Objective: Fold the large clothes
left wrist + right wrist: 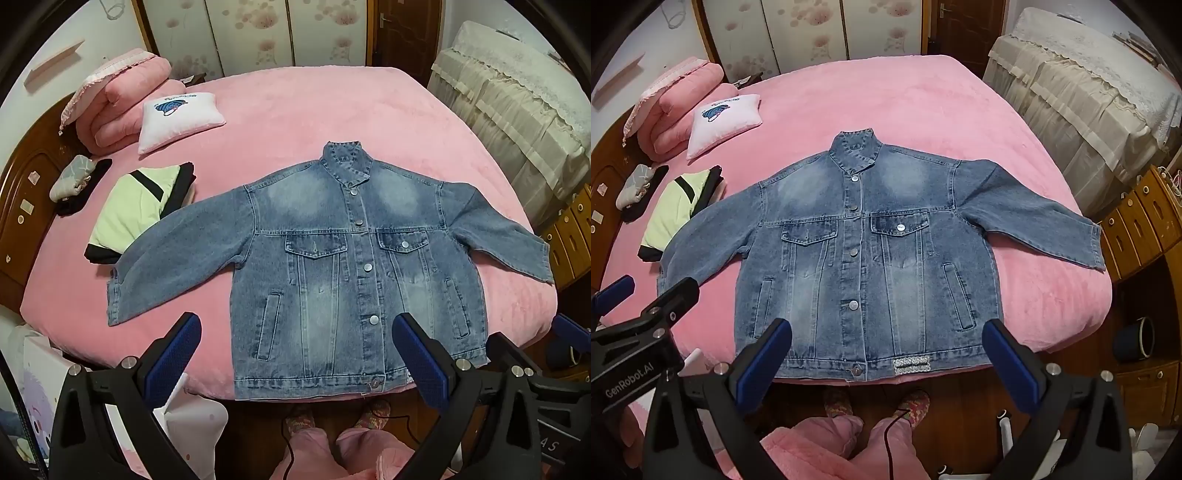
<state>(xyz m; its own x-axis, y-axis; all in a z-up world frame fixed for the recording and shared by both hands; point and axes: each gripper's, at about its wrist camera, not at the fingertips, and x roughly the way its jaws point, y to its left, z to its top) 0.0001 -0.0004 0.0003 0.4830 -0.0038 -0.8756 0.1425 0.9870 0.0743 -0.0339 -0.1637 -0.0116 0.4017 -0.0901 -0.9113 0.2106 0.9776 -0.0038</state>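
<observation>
Denim jacket (332, 266) lies flat and buttoned, front up, sleeves spread, on the pink bed (295, 110). Left gripper (295, 354) and right gripper (886, 354) both hover above its hem, fingers wide apart, holding nothing

Both wrist views above bed's foot, sharing denim jacket (332, 266).

We note the jacket (332, 266) is faded, matt blue denim with shiny metal snaps; the bed cover (295, 107) is plush pink fleece; the headboard (26, 192) is glossy wood.
</observation>
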